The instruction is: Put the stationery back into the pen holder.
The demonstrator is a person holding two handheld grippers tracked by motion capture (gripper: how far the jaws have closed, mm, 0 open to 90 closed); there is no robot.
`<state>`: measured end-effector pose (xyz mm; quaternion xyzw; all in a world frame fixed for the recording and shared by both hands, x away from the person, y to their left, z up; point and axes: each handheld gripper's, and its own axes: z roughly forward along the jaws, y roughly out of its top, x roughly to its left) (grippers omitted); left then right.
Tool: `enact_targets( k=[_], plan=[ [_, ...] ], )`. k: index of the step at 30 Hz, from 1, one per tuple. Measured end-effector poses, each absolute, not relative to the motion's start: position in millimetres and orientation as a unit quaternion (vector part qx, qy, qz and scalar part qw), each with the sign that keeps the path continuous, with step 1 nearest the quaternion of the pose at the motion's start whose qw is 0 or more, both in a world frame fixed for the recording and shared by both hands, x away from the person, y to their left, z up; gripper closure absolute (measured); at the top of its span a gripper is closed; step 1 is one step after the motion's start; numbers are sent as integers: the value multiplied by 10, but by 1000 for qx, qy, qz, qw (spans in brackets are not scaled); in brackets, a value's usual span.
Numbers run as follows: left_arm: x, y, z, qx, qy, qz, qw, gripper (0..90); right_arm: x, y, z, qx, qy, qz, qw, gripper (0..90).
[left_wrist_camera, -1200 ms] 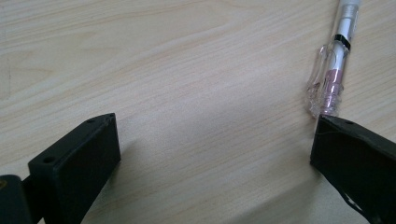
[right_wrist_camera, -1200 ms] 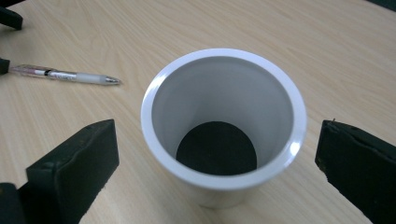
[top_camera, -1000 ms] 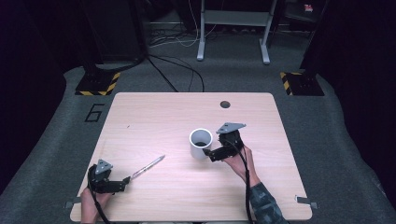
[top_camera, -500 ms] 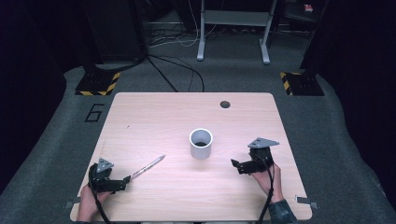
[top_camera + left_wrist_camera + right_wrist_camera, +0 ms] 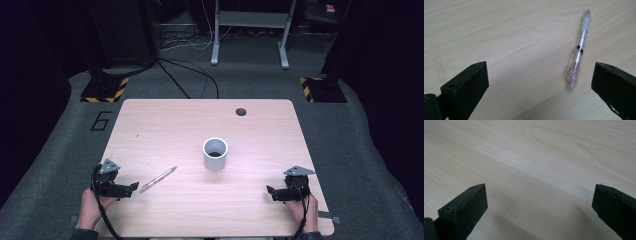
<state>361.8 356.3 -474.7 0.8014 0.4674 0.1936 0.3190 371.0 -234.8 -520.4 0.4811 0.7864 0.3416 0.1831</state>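
Right gripper (image 5: 272, 192) drawn back from cup (image 5: 215, 153), jaws released; left gripper (image 5: 131, 188) unmoved, released, near pen (image 5: 158, 179).

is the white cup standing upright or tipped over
Upright: the white cup stands on the table with its round opening facing up. The pen lies flat beside it.

right hand-held gripper (image 5: 270, 191) pulled back from white cup (image 5: 215, 153) to near-right table (image 5: 165, 120) edge, well apart from cup, jaws wide over bare wood; cup left standing free.
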Motion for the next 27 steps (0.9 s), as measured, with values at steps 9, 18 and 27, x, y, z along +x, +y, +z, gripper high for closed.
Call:
enact_targets(
  k=[9,18,27],
  plan=[
    [3769,3321,-4523,842,427,173,279,23,3718,-2419,-5257,482,788,334,188,0],
    [3968,3053,-4493,864,411,150,250,3,3717,-2402,-5273,481,791,326,192,0],
    [4196,2762,-4542,885,387,119,229,86,3704,-2401,-5283,481,787,330,199,7]
  ],
)
